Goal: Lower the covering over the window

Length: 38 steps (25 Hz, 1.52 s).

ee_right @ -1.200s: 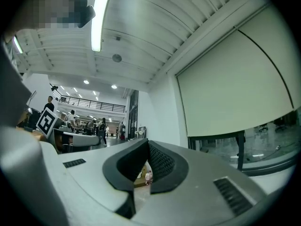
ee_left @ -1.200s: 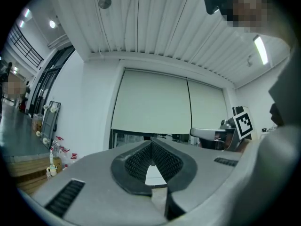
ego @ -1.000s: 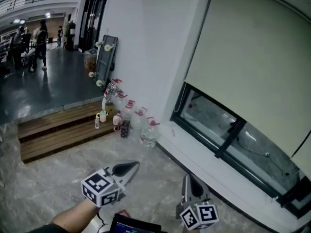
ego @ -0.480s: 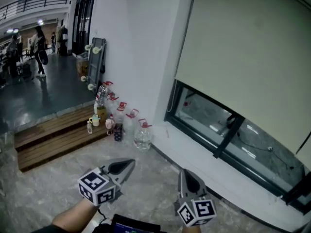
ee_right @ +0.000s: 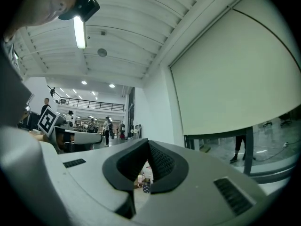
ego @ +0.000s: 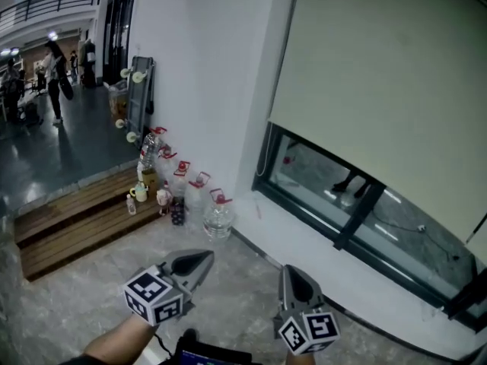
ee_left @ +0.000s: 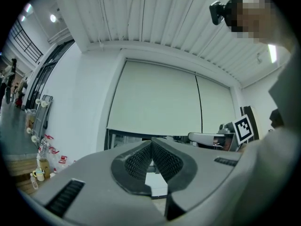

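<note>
Both tools are closed and empty: left gripper (ego: 201, 259), right gripper (ego: 294, 274). The roller blind (ego: 380, 90) hangs far right, partway down the window (ego: 358, 207), its bottom edge running along the wall. The right gripper is nearer.

Pale cream roller blind (ego: 388, 82), flat and partly lowered over a dark-framed window (ego: 358, 211), a strip of glass uncovered below its hem

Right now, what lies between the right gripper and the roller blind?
Head view: only the white sill and the uncovered window glass lie between the right gripper and the roller blind.
</note>
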### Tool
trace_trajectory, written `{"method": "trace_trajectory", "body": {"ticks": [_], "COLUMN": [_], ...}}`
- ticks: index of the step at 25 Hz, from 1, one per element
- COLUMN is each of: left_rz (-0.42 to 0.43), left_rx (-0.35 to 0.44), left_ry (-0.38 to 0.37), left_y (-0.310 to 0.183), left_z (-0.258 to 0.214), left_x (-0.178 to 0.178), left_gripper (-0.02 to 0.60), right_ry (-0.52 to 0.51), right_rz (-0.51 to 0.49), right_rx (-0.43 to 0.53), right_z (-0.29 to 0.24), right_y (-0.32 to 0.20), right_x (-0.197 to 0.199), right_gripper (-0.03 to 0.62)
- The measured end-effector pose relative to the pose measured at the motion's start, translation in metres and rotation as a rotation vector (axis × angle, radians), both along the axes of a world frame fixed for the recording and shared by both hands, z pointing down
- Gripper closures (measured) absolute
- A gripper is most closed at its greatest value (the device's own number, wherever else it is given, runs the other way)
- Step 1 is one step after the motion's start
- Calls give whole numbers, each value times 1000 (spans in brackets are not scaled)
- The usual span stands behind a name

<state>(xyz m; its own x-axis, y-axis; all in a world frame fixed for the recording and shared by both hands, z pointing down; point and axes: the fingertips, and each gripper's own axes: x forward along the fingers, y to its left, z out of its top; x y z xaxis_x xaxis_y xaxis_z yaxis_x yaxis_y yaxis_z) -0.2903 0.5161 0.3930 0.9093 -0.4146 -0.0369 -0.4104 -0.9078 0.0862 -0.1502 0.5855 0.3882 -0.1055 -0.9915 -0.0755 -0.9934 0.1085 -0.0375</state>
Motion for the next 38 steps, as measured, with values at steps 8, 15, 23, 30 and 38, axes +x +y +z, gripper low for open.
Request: {"method": "trace_trajectory", "body": {"ticks": [8, 15, 23, 30, 38], "left_rz": [31, 58, 88, 104, 77], "left_rx": [21, 42, 8, 7, 20], "left_ry": [13, 14, 34, 32, 20], "left_y": [-88, -156, -212, -252, -305], "left_z": [-3, -14, -11, -7, -17], "left_x": [13, 19, 20, 43, 88], "left_gripper": [589, 589, 589, 589, 589], "right_ry": [9, 6, 24, 25, 16], "right_rz": [30, 62, 84, 87, 48], "right_rx": [-4, -3, -21, -26, 10], "right_z": [-6, -17, -20, -19, -26], "right_y": [-84, -151, -200, -242, -301], "right_x": [9, 15, 8, 25, 67], "right_gripper": [592, 591, 591, 591, 591]}}
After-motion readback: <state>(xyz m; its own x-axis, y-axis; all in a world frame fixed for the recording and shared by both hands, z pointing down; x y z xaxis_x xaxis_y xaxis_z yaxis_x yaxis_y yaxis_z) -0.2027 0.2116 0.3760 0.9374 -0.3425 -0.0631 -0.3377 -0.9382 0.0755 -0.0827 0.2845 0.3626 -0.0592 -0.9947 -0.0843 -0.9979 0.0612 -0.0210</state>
